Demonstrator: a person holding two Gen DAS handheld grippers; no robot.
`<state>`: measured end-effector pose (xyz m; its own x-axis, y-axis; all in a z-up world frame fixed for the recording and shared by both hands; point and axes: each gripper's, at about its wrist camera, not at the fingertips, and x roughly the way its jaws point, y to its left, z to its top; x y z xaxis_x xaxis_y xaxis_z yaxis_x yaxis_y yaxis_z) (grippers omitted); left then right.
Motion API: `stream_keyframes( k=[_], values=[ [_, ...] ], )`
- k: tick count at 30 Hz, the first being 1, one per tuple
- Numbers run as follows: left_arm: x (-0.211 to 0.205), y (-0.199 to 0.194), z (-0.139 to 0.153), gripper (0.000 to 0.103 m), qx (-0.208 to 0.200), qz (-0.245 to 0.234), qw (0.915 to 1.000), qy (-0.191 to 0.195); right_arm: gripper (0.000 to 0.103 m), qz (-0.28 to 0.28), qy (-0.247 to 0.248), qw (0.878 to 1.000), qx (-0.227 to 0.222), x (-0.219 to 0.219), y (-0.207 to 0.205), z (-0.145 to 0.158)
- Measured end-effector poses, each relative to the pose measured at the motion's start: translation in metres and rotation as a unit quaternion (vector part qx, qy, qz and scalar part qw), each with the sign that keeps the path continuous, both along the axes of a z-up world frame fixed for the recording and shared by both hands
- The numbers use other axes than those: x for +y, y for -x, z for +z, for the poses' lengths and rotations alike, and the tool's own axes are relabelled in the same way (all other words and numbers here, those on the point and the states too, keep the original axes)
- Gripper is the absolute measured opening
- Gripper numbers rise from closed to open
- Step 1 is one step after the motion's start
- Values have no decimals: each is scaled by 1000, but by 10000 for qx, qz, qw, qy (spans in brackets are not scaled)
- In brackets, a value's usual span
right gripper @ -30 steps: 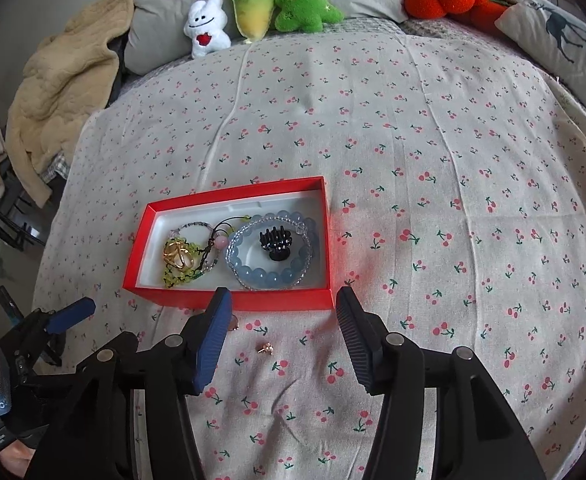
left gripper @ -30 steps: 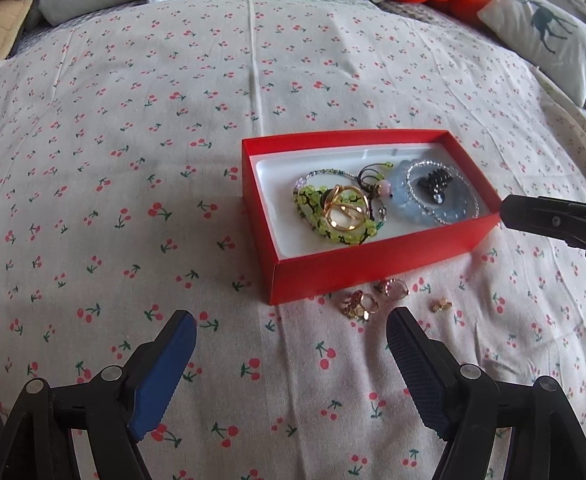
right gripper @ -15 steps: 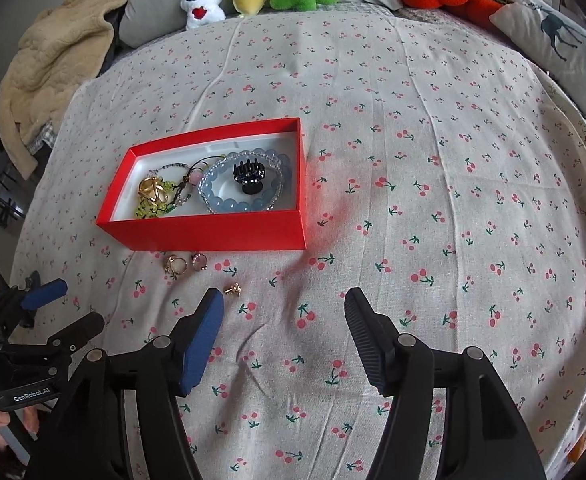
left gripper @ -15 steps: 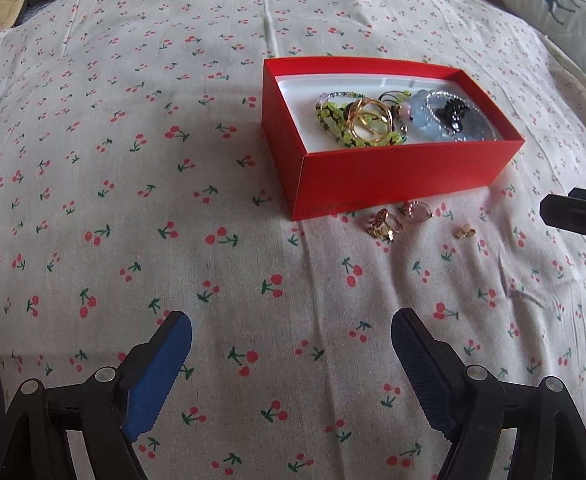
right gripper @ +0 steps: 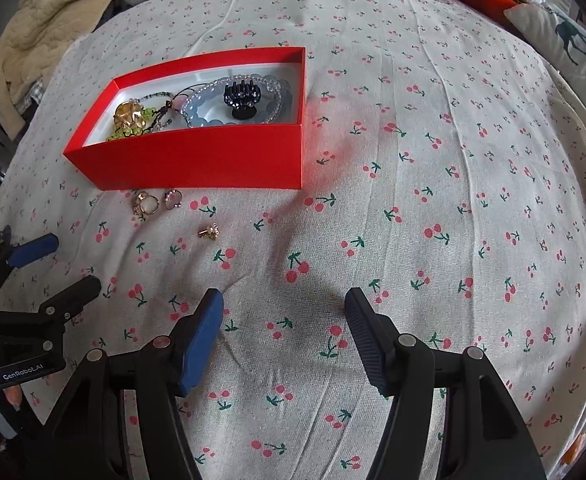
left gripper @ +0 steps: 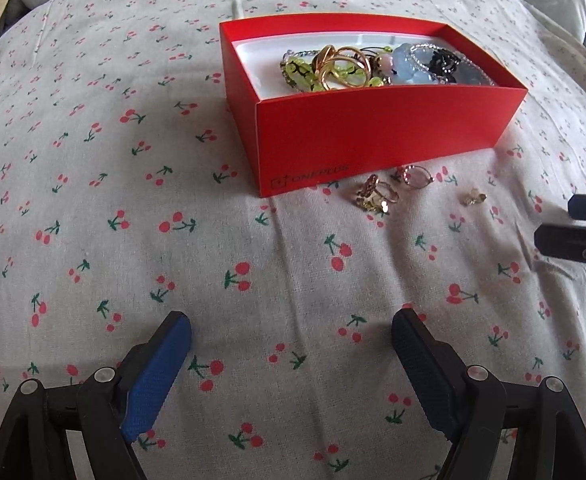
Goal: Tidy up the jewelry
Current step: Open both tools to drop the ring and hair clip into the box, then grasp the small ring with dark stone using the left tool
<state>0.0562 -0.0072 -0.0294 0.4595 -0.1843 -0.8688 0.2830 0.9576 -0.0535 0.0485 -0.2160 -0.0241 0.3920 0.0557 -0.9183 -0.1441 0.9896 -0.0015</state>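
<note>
Your left gripper [left gripper: 291, 340] and right gripper [right gripper: 284, 312] both gape wide, empty. Ahead of them lie perhaps three rings [left gripper: 377, 194] beside the red box [left gripper: 373, 136].

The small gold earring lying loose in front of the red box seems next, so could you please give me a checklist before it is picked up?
1. Right hand-held gripper open, empty: ok.
2. Left hand-held gripper open, clear of target: ok.
3. Small gold earring apart from the rings: ok.
4. Red box open on top: ok.
5. Free space in the box: ok.
6. Earring's backing attached: cannot tell.
</note>
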Motion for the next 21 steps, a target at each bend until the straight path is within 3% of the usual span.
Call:
stream_keyframes(
  k=[3,12,21],
  values=[
    [-6,-5,1,84,-114,-95,9998,154,66,29,62,10000,16,2,-2,-3],
    [-32,-19,3,49,-426,-610,9969,249,66,-25,7,10000,59,-1,-11,-3],
    [-49,-28,0,37,-703,-939,9930,125,66,-18,-20,10000,91,-4,-12,-4]
  ],
)
